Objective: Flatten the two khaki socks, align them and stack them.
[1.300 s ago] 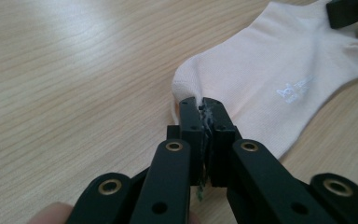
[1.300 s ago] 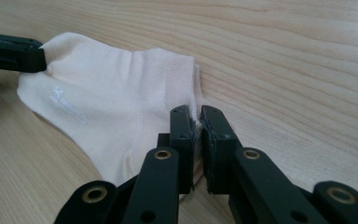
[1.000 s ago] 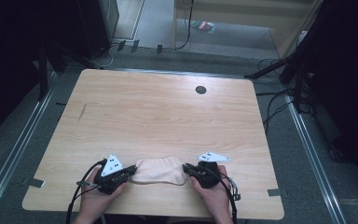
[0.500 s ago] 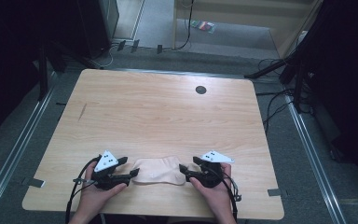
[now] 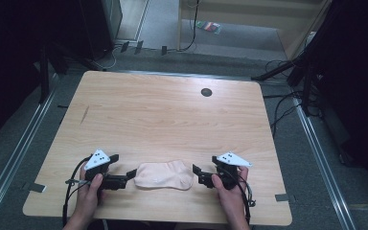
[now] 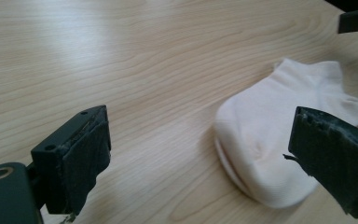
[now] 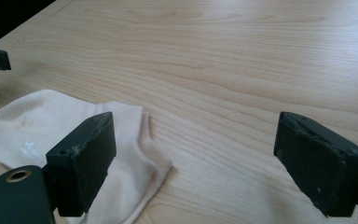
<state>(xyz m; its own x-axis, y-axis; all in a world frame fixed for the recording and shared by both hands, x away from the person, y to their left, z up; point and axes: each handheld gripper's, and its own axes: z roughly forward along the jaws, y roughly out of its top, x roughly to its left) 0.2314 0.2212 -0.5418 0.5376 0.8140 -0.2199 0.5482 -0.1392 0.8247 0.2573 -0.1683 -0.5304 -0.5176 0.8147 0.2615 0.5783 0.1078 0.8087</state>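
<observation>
A pale pink ankle sock (image 5: 164, 175) lies flat on the wooden table (image 5: 172, 120) near its front edge. My left gripper (image 5: 130, 173) sits just off the sock's left end, jaws wide apart after just opening, nothing between the pads. In the left gripper view the sock (image 6: 279, 140) lies ahead, toward the right jaw of the left gripper (image 6: 201, 126). My right gripper (image 5: 196, 173) stands a little off the sock's right end, also freshly opened and holding nothing. In the right gripper view the sock (image 7: 28, 126) lies behind the left jaw of the right gripper (image 7: 196, 140).
A dark round grommet (image 5: 206, 92) sits in the table's far middle. Cables (image 5: 282, 103) and dark stands crowd the floor at the right and back. Metal rails (image 5: 14, 158) run along both sides of the table.
Both grippers went from shut on the sock's ends to open and drew back from it. The left hand shifted left. The sock, let go, lies slack.
</observation>
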